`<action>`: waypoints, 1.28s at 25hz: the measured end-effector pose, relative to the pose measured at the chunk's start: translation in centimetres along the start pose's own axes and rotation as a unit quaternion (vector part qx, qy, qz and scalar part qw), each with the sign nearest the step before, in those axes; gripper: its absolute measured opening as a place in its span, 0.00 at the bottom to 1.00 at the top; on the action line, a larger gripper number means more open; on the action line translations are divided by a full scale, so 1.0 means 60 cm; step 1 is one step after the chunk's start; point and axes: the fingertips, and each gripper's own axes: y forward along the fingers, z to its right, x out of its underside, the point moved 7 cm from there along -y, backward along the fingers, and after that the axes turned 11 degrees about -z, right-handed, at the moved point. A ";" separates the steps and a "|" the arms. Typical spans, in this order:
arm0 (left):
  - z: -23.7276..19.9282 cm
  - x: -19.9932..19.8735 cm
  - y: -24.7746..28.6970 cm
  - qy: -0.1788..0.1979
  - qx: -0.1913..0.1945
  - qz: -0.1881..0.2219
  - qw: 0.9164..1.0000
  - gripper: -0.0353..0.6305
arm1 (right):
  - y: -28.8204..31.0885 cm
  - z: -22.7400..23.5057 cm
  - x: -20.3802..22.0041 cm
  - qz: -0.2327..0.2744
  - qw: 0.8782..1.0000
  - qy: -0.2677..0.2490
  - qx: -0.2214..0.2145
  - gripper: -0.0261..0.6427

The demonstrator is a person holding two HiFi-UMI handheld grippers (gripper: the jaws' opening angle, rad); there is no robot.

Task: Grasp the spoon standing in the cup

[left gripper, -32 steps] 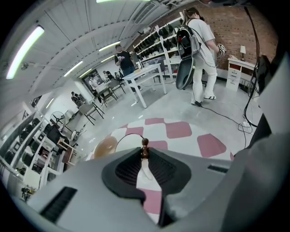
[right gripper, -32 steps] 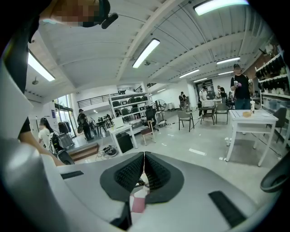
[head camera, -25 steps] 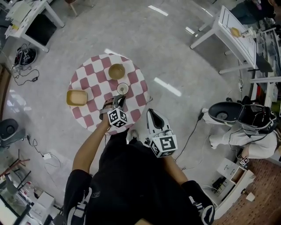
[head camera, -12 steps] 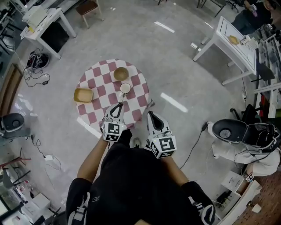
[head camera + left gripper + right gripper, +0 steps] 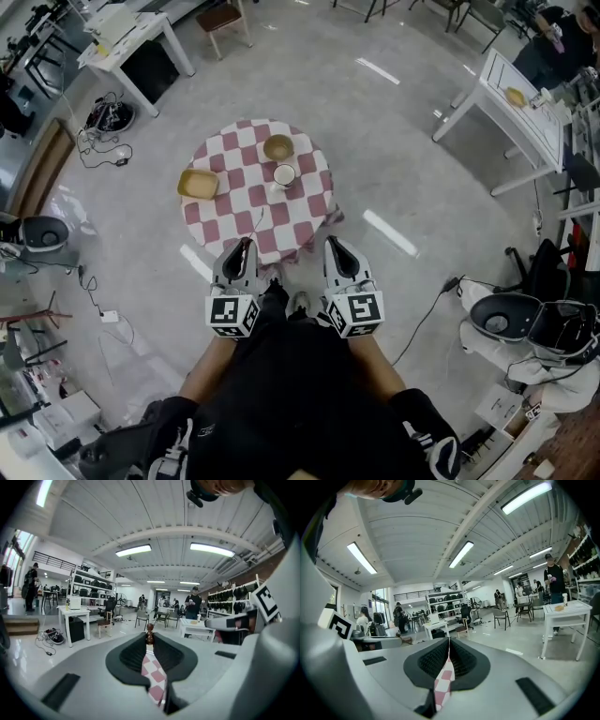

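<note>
The round table with a red-and-white checked cloth [image 5: 281,220] carries a white cup [image 5: 284,175]. My left gripper [image 5: 246,244] hangs over the table's near edge, well short of the cup. In the left gripper view its jaws [image 5: 149,638] are closed on a thin spoon handle, whose dark brown knob [image 5: 149,633] pokes out past the fingertips. The rest of the spoon is hidden behind the jaws. My right gripper [image 5: 334,242] is level with the left one at the near edge. Its jaws [image 5: 449,641] are shut with nothing between them.
A wooden bowl [image 5: 277,147] stands behind the cup and a yellow dish [image 5: 198,184] lies at the table's left. White desks [image 5: 131,28] [image 5: 511,94], floor cables [image 5: 108,117] and a round dark device [image 5: 37,234] surround the table. People stand far off.
Both grippers have drawn back from the table toward my body. The left one has left the cup, with the spoon handle between its jaws. The table now lies farther off.
</note>
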 end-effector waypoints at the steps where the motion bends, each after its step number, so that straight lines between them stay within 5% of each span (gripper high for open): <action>1: 0.005 -0.008 -0.014 -0.007 0.001 0.008 1.000 0.13 | -0.004 -0.004 -0.003 0.003 1.000 0.001 -0.002 0.08; 10: 0.024 -0.057 -0.095 -0.013 0.013 0.063 0.998 0.13 | -0.028 -0.038 -0.020 0.009 1.000 0.000 -0.004 0.08; 32: -0.029 -0.039 -0.092 -0.011 0.046 0.055 0.997 0.13 | 0.007 -0.123 -0.011 -0.021 0.999 -0.030 0.002 0.08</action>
